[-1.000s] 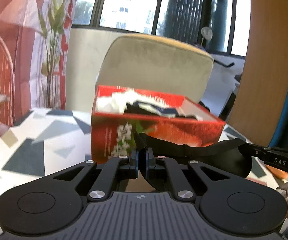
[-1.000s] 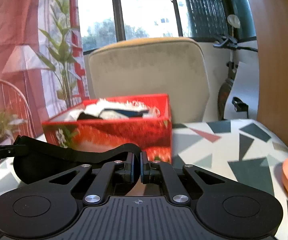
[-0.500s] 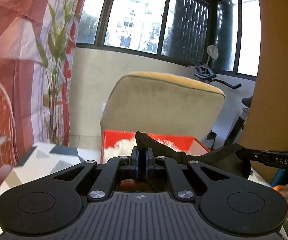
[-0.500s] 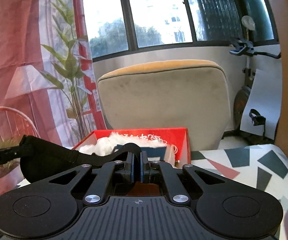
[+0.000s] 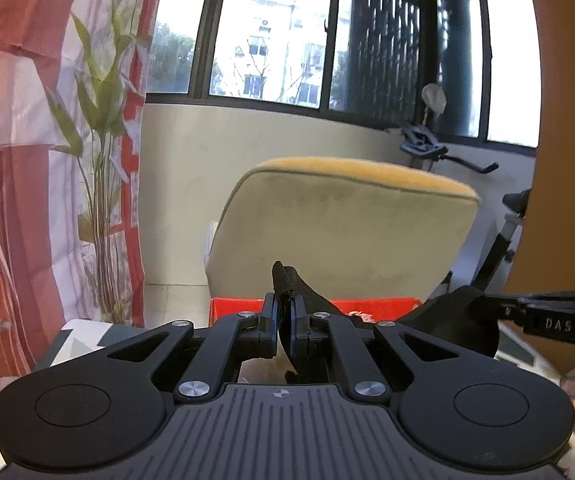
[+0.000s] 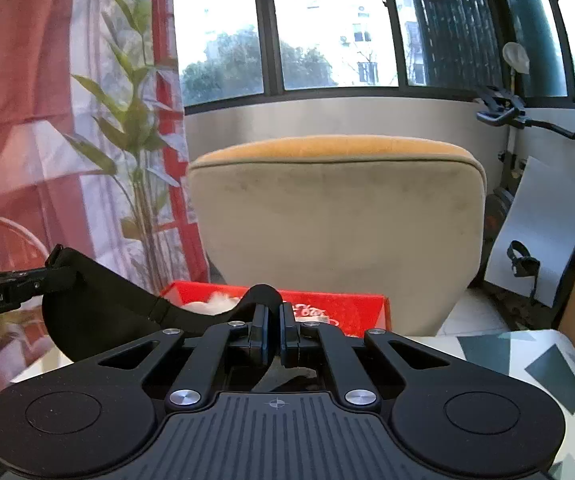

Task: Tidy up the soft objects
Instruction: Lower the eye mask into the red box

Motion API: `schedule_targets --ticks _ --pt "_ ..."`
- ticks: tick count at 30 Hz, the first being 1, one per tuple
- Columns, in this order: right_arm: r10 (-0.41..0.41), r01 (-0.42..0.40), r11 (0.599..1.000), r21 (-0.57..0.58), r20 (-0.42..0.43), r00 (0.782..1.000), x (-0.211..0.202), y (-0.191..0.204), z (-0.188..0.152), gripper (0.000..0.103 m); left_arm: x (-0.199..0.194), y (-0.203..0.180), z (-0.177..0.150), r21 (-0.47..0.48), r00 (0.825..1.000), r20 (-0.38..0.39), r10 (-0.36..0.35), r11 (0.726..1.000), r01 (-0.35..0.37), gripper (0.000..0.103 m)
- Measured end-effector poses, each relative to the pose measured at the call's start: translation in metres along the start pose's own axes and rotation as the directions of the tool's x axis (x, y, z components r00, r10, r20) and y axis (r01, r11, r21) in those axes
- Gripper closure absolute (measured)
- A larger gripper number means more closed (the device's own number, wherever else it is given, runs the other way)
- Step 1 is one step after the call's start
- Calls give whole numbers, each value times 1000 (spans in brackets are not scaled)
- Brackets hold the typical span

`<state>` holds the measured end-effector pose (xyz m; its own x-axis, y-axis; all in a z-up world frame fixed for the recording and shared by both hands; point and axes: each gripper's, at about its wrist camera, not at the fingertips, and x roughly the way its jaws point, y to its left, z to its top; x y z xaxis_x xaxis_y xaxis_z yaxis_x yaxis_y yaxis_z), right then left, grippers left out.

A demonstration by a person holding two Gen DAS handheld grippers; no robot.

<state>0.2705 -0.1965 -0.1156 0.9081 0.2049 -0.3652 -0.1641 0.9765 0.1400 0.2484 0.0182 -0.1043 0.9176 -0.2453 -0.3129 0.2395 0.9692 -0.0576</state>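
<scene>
okay, we see both grippers clamped on one black eye mask (image 6: 99,304), each holding an end, so the mask is strung in the air between them. in the left wrist view the left gripper (image 5: 283,320) has its jaws pressed together on a ribbed black end of the mask, which pokes up above the pads; the cloth runs off right to the right gripper (image 5: 487,312), which pinches the far rounded lobe. in the right wrist view the right gripper (image 6: 273,328) is pinched on a humped fold of the mask, and the cloth sweeps left to the left gripper (image 6: 45,276), which grips the other lobe. the mask hangs above and in front of the red box (image 6: 339,312), not touching it as far as we can tell. the box sits on the patterned table (image 6: 543,364) and holds something white and fluffy (image 6: 219,300), probably soft stuff, too hidden to name. behind the box stands a beige chair back (image 6: 335,220). left of it, a green plant (image 6: 131,120) against a red-and-white curtain (image 5: 15,120). right rear, an exercise bike (image 6: 519,116) by the windows (image 5: 279,36).
</scene>
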Motion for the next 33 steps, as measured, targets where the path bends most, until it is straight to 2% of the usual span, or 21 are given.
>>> schedule_targets --ticks 8,15,20,29,30,32,33 --pt "-45 45 999 -17 -19 999 54 -14 0 98 44 -9 0 86 998 0 66 994 -66 96" --pt "-62 61 998 -19 -115 991 96 -19 -21 98 83 -18 -17 133 991 -122 51 991 -34 96" --pt "-68 69 998 -1 -181 981 110 -20 -37 98 96 -12 -28 151 978 -196 64 988 -35 96" --pt "-93 92 996 -12 -212 973 112 -22 -45 98 101 5 -27 123 963 -254 90 991 -61 94" --pt "-100 99 995 -19 -213 972 111 -21 -45 97 100 7 -26 120 962 -259 92 991 -62 91" --pt "-120 114 993 -41 -218 969 109 -20 -43 91 98 7 -24 125 960 -265 94 990 -63 74" --pt "-139 129 990 -61 -224 965 108 -19 -42 89 97 7 -23 129 959 -265 100 989 -67 50"
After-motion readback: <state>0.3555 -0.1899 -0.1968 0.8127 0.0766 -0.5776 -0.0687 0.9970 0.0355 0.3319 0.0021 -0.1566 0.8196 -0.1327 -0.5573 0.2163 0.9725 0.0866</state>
